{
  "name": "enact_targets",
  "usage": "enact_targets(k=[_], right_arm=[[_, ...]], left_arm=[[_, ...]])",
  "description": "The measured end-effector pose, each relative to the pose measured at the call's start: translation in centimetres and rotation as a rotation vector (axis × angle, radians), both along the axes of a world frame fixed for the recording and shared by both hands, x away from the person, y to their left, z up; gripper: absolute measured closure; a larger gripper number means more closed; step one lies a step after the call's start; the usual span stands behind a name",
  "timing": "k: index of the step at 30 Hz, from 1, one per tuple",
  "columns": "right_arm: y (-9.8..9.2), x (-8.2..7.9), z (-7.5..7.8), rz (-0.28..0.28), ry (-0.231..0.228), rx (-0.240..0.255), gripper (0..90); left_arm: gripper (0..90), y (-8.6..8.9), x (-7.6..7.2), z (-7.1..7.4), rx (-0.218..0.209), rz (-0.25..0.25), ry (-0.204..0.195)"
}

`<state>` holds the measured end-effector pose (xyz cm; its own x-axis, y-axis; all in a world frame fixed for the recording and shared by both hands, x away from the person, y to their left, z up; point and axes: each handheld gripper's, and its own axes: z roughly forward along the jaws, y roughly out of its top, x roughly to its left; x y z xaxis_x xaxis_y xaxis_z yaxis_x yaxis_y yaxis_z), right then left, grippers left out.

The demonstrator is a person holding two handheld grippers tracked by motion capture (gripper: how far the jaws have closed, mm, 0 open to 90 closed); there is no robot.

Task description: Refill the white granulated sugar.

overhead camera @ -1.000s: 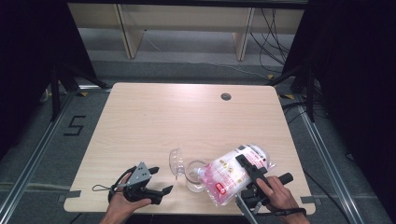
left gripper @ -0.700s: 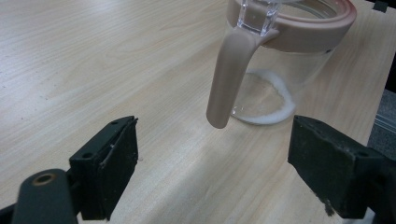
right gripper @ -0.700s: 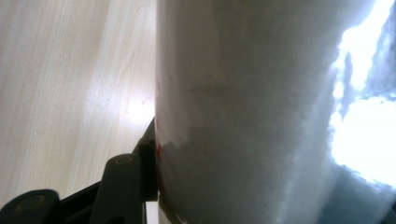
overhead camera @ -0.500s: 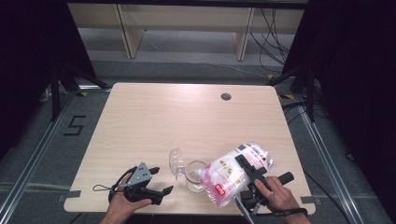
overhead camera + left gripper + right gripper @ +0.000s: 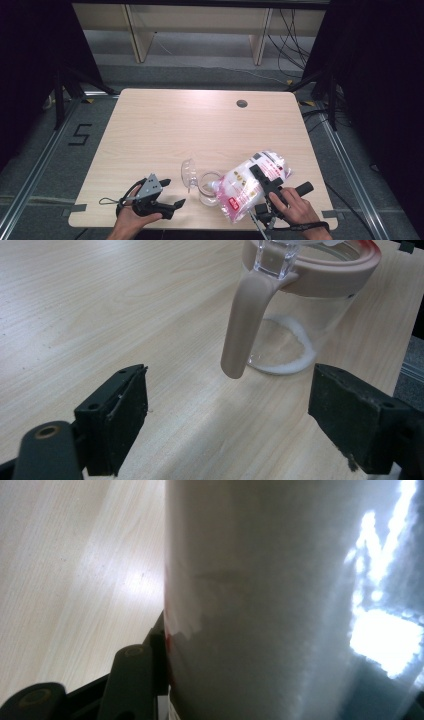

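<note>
A clear jar (image 5: 209, 188) with a pinkish rim and handle (image 5: 245, 325) stands near the table's front edge, its hinged clear lid (image 5: 189, 173) flipped open to the left. A thin layer of white granules (image 5: 289, 366) lies in its bottom. My right gripper (image 5: 258, 175) is shut on a plastic bag of white granules (image 5: 245, 186) with red print, held tilted with its lower corner at the jar's mouth. The bag (image 5: 290, 600) hides one of that gripper's jaws; the other black finger (image 5: 132, 680) presses its side. My left gripper (image 5: 230, 425) rests open just left of the jar, touching nothing.
The wooden table (image 5: 200, 130) has a round cable hole (image 5: 242, 104) at the back right. Wooden shelving and cables stand behind the table. Metal rails run along the floor on both sides.
</note>
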<state>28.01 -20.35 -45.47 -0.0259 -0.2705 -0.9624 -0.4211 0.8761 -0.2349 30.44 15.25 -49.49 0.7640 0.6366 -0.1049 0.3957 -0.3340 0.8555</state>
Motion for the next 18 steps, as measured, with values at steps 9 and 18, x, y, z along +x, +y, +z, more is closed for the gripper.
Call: enact_targets(k=[9,18], right_arm=[[-0.09,0.18,0.2,-0.028,0.0,-0.053,50.4],[-0.02,0.21,0.16,-0.027,-0.006,-0.042,50.8]], left_arm=[[15.7,0.06,0.07,0.01,0.029,-0.011,-0.008],[15.7,-0.15,-0.04,-0.06,-0.001,0.0,-0.009]])
